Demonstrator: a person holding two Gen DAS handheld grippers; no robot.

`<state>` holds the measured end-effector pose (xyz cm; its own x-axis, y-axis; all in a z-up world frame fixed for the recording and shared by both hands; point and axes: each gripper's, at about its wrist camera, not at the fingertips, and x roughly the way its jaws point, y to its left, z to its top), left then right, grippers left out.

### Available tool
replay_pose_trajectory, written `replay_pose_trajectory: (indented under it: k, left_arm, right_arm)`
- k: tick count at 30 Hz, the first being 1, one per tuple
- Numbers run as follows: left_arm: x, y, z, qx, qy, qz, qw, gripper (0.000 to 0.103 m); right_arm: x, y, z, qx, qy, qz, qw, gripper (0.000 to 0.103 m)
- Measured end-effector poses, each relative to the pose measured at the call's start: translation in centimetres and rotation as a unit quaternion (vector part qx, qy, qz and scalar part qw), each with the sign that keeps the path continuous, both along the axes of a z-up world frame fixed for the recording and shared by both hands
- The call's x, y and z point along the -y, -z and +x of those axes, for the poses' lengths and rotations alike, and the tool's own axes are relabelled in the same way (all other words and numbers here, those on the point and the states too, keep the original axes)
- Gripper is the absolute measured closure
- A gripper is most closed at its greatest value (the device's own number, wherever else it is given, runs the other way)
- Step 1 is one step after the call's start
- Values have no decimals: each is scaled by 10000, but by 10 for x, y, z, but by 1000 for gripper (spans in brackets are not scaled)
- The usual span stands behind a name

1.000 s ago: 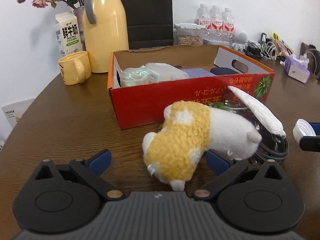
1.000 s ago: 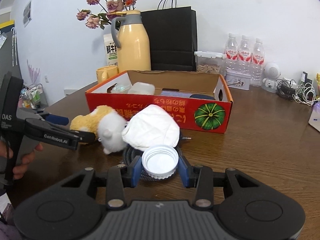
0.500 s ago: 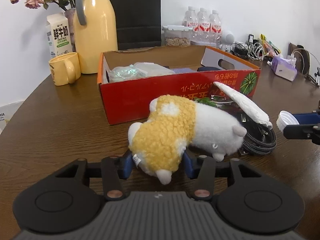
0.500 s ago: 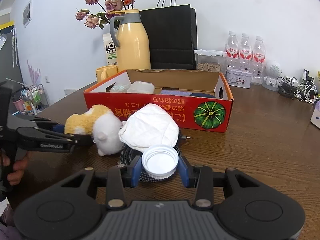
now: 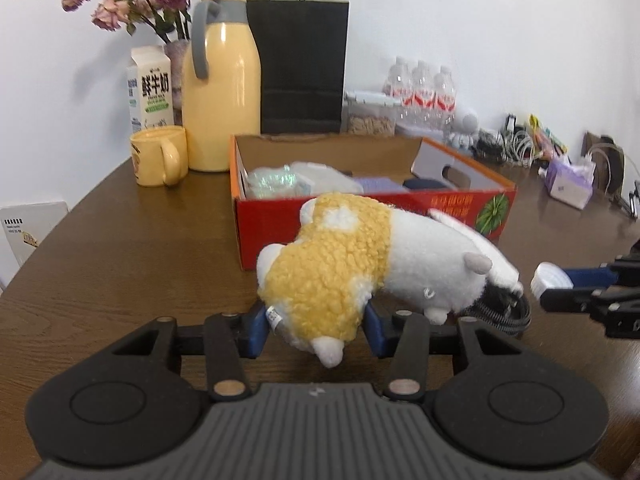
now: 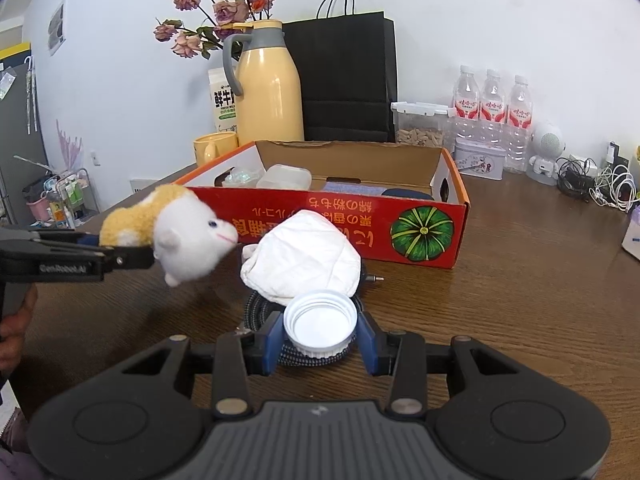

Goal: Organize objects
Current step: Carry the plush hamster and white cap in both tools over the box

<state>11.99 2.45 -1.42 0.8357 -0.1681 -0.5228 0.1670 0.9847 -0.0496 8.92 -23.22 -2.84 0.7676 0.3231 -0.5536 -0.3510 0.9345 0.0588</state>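
- Between the blue pads of the left gripper (image 5: 316, 330), the plush toy (image 5: 360, 268) was clamped by its yellow woolly rear, the jaws clenched on it.
- From the right wrist view, the plush toy (image 6: 176, 236) hung clear of the brown worktop (image 6: 520, 308), its white head pointing toward the red cardboard box (image 6: 360, 220).
- At the right gripper (image 6: 320, 340), the jaws were closed on a white bottle cap (image 6: 320, 326), its open side facing the camera.
- Just beyond the cap lay a crumpled white face mask (image 6: 308, 258), resting on a coiled braided cable (image 6: 256, 312) on the worktop, close in front of the box.
- From the left wrist view, the right gripper (image 5: 560, 284) entered at the right edge with the white bottle cap (image 5: 550, 280) at its tip, near the toy's head but apart from it.
- Inside the red cardboard box (image 5: 360, 208) sat a clear plastic bag (image 5: 276, 180), a translucent container (image 6: 284, 176) and some dark items I could not identify.
- Behind the box stood a yellow thermos jug (image 5: 220, 92), a yellow mug (image 5: 158, 156), a milk carton (image 5: 150, 88), a black paper bag (image 5: 300, 64) and three water bottles (image 5: 420, 90).
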Motion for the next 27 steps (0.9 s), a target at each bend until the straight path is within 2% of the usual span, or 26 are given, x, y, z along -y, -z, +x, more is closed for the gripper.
replay_pose_trajectory:
  k: [7, 14, 20, 27]
  left_arm:
    - [3, -28, 7, 297, -206, -51, 9993, 56]
    - [10, -58, 39, 624, -387, -196, 9971, 55]
    - [21, -70, 85, 557, -722, -423, 9949, 55]
    - [42, -62, 139, 352, -1030, -535, 9926, 55]
  right_arm:
    - [-7, -20, 9, 361, -80, -28, 9993, 65]
    - [-17, -52, 40, 880, -154, -16, 9960, 65]
    - [-26, -71, 85, 1128, -99, 89, 9935, 65]
    - [-35, -68, 148, 1049, 51, 2, 9945, 65]
